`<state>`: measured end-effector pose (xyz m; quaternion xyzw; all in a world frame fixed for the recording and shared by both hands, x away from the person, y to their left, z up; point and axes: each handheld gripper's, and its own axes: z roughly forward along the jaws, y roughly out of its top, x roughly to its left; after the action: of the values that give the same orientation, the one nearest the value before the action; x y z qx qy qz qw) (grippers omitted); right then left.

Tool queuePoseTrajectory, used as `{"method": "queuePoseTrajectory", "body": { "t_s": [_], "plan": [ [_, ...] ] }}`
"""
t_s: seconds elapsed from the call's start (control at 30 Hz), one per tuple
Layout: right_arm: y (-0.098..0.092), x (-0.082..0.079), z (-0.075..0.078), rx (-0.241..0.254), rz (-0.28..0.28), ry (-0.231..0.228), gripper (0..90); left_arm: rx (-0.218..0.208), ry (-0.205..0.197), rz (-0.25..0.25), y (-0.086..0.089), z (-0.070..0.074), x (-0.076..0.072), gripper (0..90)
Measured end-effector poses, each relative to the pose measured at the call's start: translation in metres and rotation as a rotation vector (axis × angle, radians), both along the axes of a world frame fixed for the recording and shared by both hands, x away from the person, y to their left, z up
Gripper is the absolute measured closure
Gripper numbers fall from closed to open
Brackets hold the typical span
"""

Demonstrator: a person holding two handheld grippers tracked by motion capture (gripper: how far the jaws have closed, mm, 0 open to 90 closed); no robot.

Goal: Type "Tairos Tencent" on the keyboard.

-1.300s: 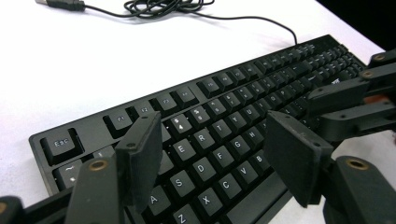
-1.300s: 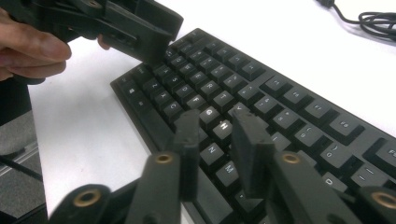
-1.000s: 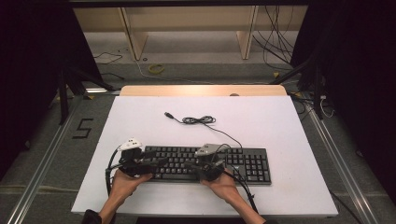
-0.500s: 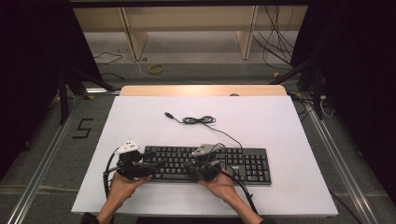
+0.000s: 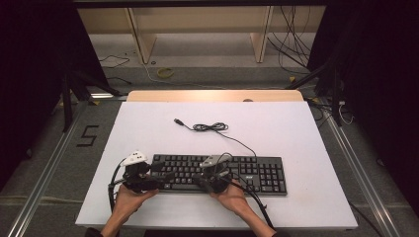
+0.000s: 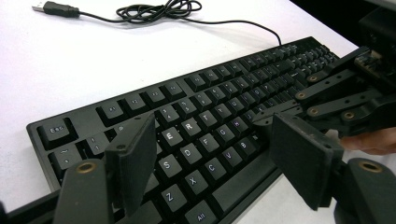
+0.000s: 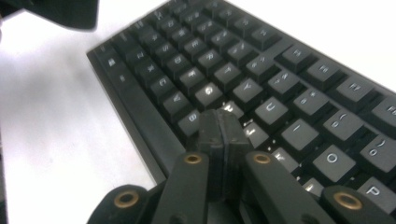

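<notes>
The keyboard (image 5: 217, 174) lies flat near the person's edge of the table (image 5: 296, 128), its long axis running side to side, straight across the reach of both hands. The right gripper (image 7: 219, 126) has its jaws pressed together with nothing between them, and the joined tip points down at the middle letter rows, right over the keys beside H and J; whether it actually touches a key I cannot tell. In the high view this gripper (image 5: 211, 178) sits mid-keyboard, so it is the nearer one to the keys (it reads like a single poking finger). The left gripper (image 6: 210, 154) hovers over the keyboard's left end, jaws spread and just now opening further, with only the letter keys around D and C below the gap and nothing grasped; its fingers (image 6: 133, 158) stand clear of the keycaps. In the high view it (image 5: 141, 177) sits at the left edge.

Beyond the fingers, away from the person, the cable (image 5: 212, 127) runs off the keyboard's far edge into a small coil, its plug (image 6: 52, 8) lying loose on the table.

The coming move looks like a downward press: the keys lie directly beneath the right tip.
</notes>
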<state>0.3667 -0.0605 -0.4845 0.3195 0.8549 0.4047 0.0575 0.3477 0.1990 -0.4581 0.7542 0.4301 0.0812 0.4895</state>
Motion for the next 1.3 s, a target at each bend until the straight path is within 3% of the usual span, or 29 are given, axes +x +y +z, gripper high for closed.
{"method": "queuePoseTrajectory", "body": {
  "t_s": [0.13, 0.3, 0.53, 0.87, 1.3],
  "plan": [
    [0.001, -0.001, 0.0, -0.012, 0.002, -0.018, 90.0, 0.003, -0.001, 0.0, 0.0, 0.0, 0.0, 31.6],
    [0.0, -0.002, 0.001, -0.007, -0.009, -0.001, 90.0, 0.008, -0.003, 0.0, 0.0, -0.001, 0.0, 31.7],
    [-0.011, -0.003, 0.013, 0.052, -0.038, -0.027, 88.4, 0.014, -0.006, -0.003, -0.002, -0.002, 0.0, 32.4],
    [-0.027, -0.003, 0.021, 0.099, -0.052, -0.031, 70.1, 0.024, -0.016, -0.013, -0.004, -0.002, 0.0, 36.4],
    [-0.036, -0.004, 0.027, 0.129, -0.061, -0.021, 51.6, 0.048, -0.018, -0.035, -0.007, -0.003, 0.0, 51.4]
  ]
}}
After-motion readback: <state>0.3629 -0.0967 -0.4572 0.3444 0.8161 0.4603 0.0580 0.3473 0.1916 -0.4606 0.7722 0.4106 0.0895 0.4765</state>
